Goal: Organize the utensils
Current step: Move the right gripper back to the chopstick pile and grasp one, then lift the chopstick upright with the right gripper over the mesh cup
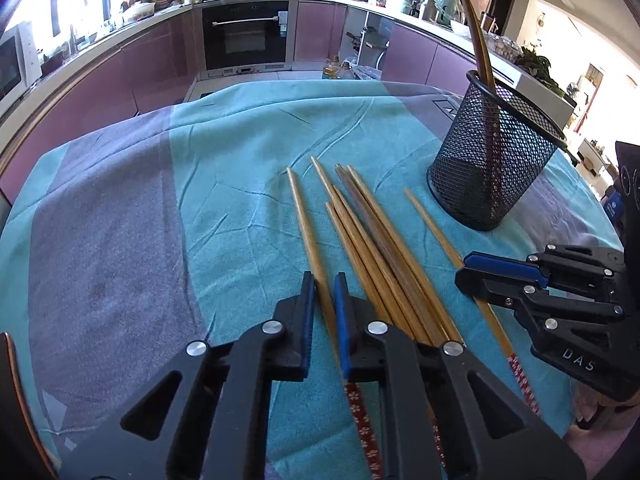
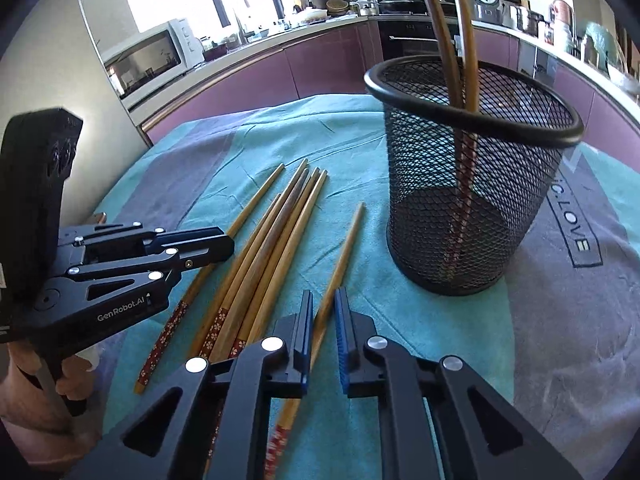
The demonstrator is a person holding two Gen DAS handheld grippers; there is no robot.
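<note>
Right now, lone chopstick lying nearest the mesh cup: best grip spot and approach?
Grip the lone chopstick on its bare wooden shaft just above the patterned end, coming from above with jaws across it. It lies flat on the towel, apart from the bundle, so both sides are free. The right gripper already pinches there.

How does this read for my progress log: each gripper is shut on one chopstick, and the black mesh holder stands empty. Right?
Not quite. The mesh holder is not empty: two chopsticks stand in it, as the right wrist view shows. The rest holds: the left gripper is shut on the leftmost chopstick, the right gripper on the lone chopstick.
</note>
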